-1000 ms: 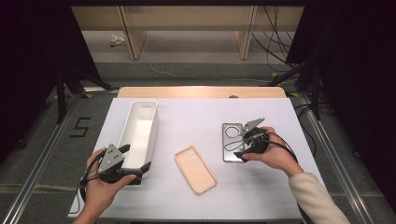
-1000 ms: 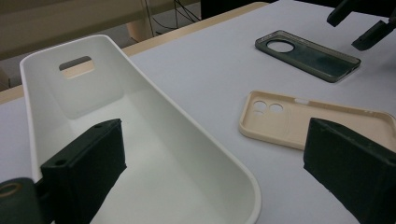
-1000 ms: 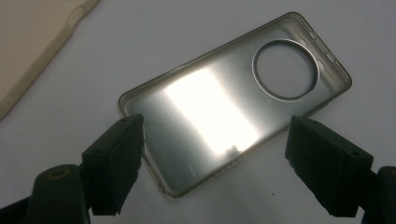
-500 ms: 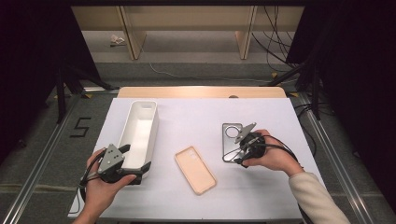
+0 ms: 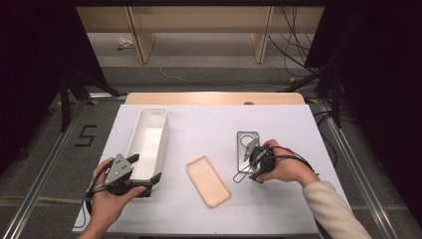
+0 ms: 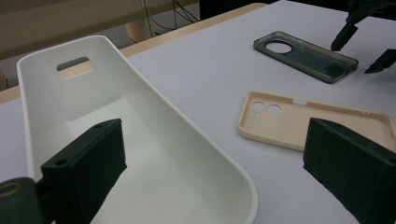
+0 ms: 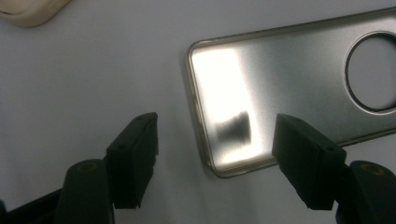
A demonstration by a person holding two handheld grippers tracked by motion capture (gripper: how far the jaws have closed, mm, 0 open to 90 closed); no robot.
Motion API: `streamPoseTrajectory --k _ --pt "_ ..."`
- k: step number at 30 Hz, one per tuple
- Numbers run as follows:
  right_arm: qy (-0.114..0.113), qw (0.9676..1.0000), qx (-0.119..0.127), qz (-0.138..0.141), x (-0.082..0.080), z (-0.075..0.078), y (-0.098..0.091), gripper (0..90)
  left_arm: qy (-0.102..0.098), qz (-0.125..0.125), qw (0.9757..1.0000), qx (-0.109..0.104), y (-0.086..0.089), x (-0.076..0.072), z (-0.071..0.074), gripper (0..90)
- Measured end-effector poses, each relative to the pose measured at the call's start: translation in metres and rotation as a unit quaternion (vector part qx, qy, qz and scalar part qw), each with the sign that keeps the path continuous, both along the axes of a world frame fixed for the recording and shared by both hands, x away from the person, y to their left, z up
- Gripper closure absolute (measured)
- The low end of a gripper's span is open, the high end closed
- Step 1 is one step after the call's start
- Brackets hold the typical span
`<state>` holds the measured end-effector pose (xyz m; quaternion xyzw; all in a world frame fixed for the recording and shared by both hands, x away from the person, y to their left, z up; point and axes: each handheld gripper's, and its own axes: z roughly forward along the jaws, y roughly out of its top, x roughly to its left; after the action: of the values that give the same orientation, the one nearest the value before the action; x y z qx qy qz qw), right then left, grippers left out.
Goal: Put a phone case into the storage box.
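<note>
Two grippers are in use. Right gripper (image 7: 215, 140), lower centre of the right gripper view, has its jaws apart and closing, straddling the near corner of the smoky translucent plastic phone case (image 7: 289, 88) without contact. Left gripper (image 6: 210, 172), jaws apart, straddles the rim of the white oblong plastic bin (image 6: 140, 154) on the table (image 5: 209, 124)

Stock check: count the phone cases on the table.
2. The beige phone case lies mid-table; the dark clear phone case lies to its right, under the right gripper. None seem hidden.
</note>
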<state>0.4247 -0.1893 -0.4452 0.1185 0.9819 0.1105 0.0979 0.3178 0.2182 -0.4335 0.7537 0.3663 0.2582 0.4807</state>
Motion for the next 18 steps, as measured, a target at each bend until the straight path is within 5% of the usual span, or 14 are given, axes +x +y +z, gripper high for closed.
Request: streamPoseTrajectory --k 3,18 --pt "-0.004 0.9997 -0.024 0.007 0.002 -0.002 0.003 30.8 0.0 0.0 1.0 0.0 0.0 0.0 0.0 5.1" --pt "-0.005 0.9978 -0.062 0.021 0.012 -0.006 0.015 32.7 0.0 -0.002 1.0 0.0 0.0 0.0 0.0 5.1"
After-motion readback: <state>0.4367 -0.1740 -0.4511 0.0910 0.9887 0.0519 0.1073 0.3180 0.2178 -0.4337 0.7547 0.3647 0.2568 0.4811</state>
